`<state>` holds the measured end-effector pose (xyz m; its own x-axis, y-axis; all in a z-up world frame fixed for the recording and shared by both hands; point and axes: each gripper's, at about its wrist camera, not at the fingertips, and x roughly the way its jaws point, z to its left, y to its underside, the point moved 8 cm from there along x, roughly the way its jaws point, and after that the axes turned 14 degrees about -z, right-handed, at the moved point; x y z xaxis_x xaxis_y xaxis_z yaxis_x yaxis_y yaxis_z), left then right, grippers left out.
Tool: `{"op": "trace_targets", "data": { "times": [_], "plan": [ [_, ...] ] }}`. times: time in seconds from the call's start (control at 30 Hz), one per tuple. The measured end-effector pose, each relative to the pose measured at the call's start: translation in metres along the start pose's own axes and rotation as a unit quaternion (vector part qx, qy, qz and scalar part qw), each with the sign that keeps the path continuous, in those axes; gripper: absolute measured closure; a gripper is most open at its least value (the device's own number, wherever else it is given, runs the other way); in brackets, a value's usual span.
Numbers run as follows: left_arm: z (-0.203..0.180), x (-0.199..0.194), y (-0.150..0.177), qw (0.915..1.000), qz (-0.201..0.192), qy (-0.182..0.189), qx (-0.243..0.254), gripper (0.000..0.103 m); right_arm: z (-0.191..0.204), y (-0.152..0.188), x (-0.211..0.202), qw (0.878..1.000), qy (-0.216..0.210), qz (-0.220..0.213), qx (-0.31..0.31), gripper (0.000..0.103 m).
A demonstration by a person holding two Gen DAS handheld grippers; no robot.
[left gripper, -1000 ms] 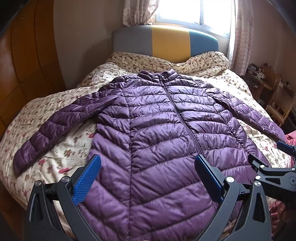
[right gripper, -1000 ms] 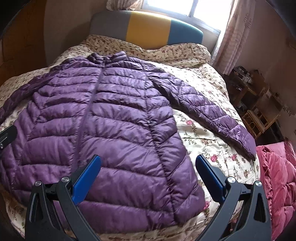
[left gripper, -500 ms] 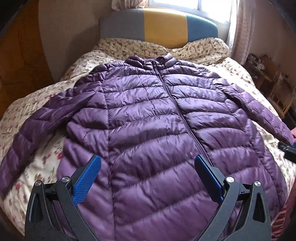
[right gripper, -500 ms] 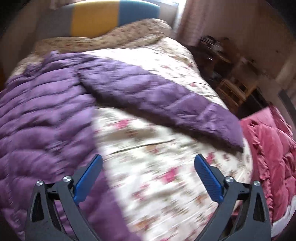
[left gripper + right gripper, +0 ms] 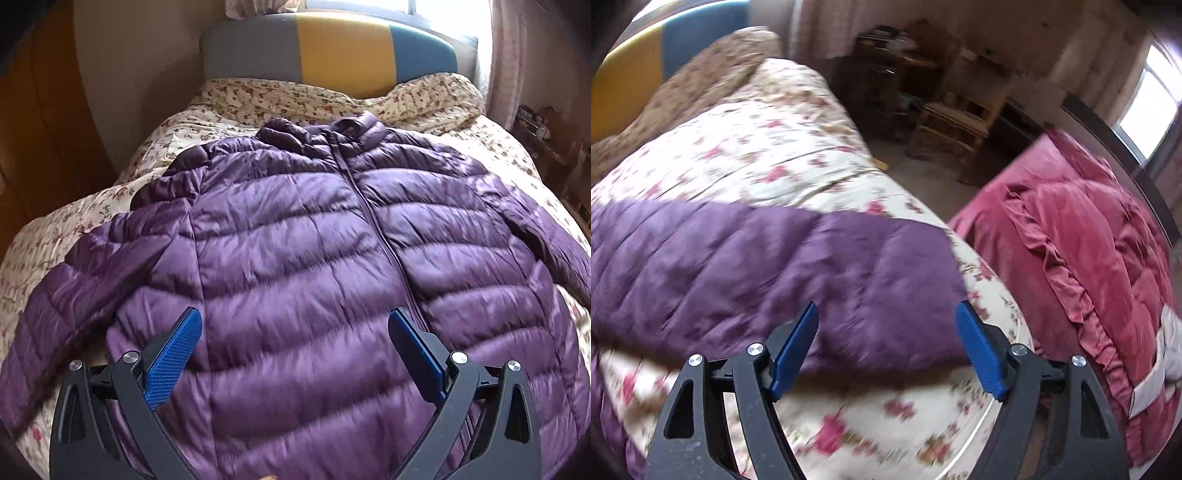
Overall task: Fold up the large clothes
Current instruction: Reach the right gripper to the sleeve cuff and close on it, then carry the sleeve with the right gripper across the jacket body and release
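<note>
A purple quilted puffer jacket lies flat, front up and zipped, on a floral bed cover, collar toward the headboard, both sleeves spread out. My left gripper is open and empty, hovering over the jacket's lower front, left of the zipper. In the right wrist view the jacket's sleeve lies across the floral cover, its cuff end near the bed's edge. My right gripper is open and empty, just above the cuff end of that sleeve.
A grey, yellow and blue headboard stands at the far end under a window. A wooden wardrobe is on the left. A red ruffled blanket lies beside the bed, with wooden furniture beyond.
The left gripper has moved forward over the jacket's body. The right gripper has swung right and down toward the sleeve's cuff, and its jaws have narrowed a little.
</note>
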<state>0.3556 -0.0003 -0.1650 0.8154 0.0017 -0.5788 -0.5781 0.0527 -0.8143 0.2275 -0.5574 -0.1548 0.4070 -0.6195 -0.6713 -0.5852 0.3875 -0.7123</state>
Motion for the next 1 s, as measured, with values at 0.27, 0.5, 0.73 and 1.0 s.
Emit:
{"op": "trace_targets", "data": {
  "times": [0.27, 0.5, 0.73, 1.0],
  "plan": [
    [0.019, 0.031, -0.001, 0.9995, 0.012, -0.004, -0.028, 0.003, -0.005, 0.014, 0.047, 0.998, -0.004, 0.044, 0.039, 0.024],
    [0.021, 0.042, 0.01, 0.999, 0.027, -0.002, -0.036, 0.003, 0.007, 0.014, 0.045, 0.998, -0.029, 0.027, 0.05, 0.067],
    [0.022, 0.044, 0.012, 0.9988, 0.03, -0.002, -0.038, 0.003, 0.038, -0.005, 0.023, 0.999, -0.034, -0.011, 0.008, 0.089],
    [0.023, 0.045, 0.013, 0.9985, 0.031, 0.002, -0.045, 0.003, 0.126, -0.046, -0.036, 0.987, -0.071, -0.103, -0.096, 0.089]
  ]
}}
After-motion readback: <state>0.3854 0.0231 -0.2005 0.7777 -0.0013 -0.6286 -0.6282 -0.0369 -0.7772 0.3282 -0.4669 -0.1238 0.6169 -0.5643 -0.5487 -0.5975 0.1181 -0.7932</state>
